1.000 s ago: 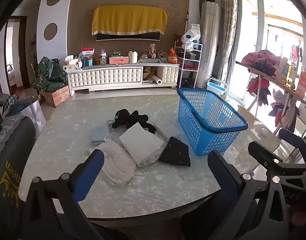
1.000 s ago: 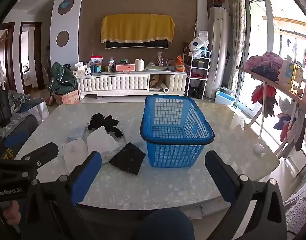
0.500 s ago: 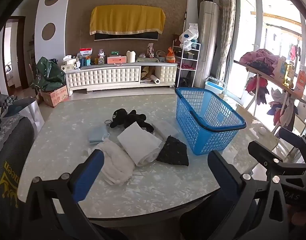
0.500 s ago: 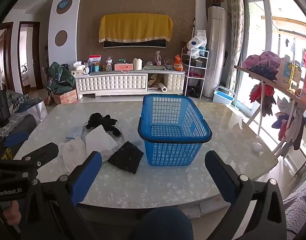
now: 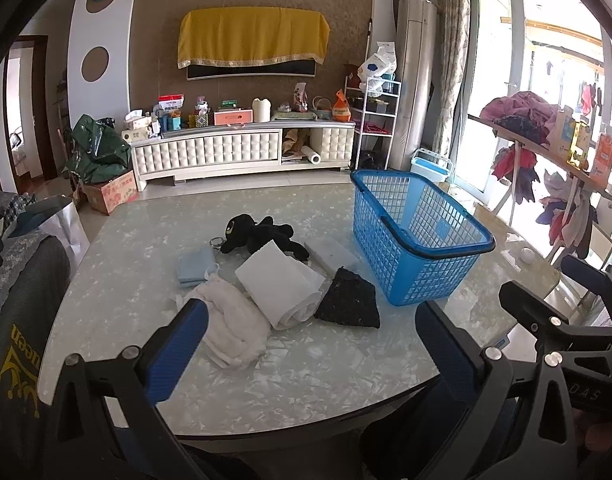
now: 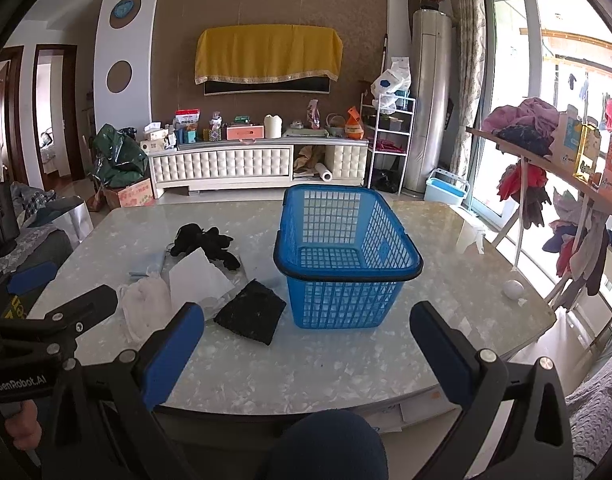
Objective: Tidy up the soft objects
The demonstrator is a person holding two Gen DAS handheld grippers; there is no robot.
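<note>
- Left wrist view: the marbled surface carries a cluster of soft things near its middle, with a TV cabinet against the far wall and a clothes rack at the right by the window.
- A black plush toy lies farthest back in the cluster; a folded white towel overlaps its near side.
- A crumpled white cloth touches the towel's left side, and a light blue cloth lies flat just behind it.
- A black cloth lies between the towel and the blue basket, close to the basket's near corner.
- The left tool hangs over the near edge of the surface, its blue-padded fingers spread wide and holding nothing; the crumpled white cloth sits just beyond its left finger.
- Nothing stands between the left tool and the cluster.
- Right wrist view: the right tool is also spread wide and empty, near the surface's edge, with the black cloth and basket ahead of it.
- The basket stands upright with nothing inside; its mesh floor shows bare.
- A small white ball rests on the surface well right of the basket.
</note>
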